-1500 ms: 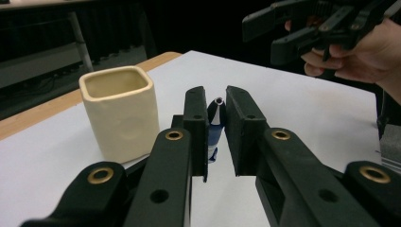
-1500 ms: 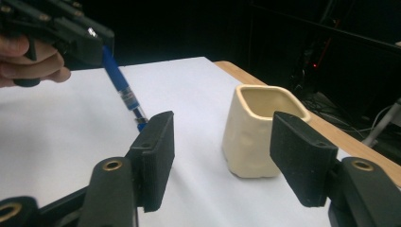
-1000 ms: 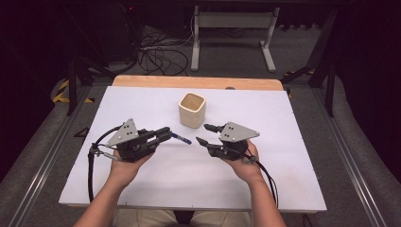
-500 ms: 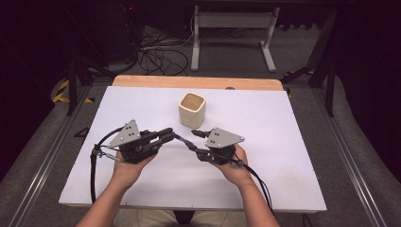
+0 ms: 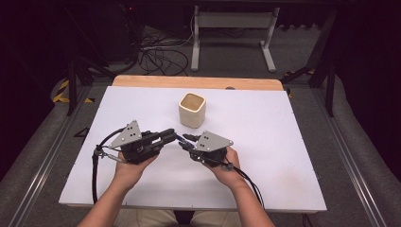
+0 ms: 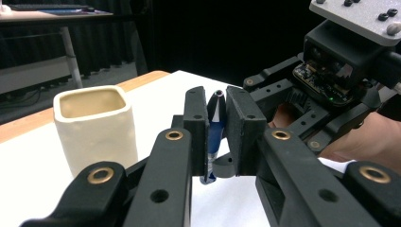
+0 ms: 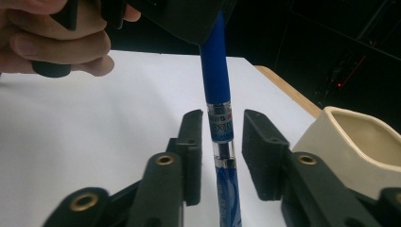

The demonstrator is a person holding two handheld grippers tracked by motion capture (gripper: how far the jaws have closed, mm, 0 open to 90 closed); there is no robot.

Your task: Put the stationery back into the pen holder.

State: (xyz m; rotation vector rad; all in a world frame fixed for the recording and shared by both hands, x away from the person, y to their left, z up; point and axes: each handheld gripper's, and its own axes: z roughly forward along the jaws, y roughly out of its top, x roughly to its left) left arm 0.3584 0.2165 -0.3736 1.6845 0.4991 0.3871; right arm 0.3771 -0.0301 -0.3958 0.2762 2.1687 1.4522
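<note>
Partly legible — blue pen (image 7: 217, 94) label

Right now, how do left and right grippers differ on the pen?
The left gripper is shut on the blue pen, its pads pressed against the barrel; the right gripper is open, with gaps either side of the pen. Both straddle the same pen, nose to nose above the white table.

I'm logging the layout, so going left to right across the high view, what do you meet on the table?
Left tongs → pen → right tongs. The cup sits behind them, overlapping that span.
</note>
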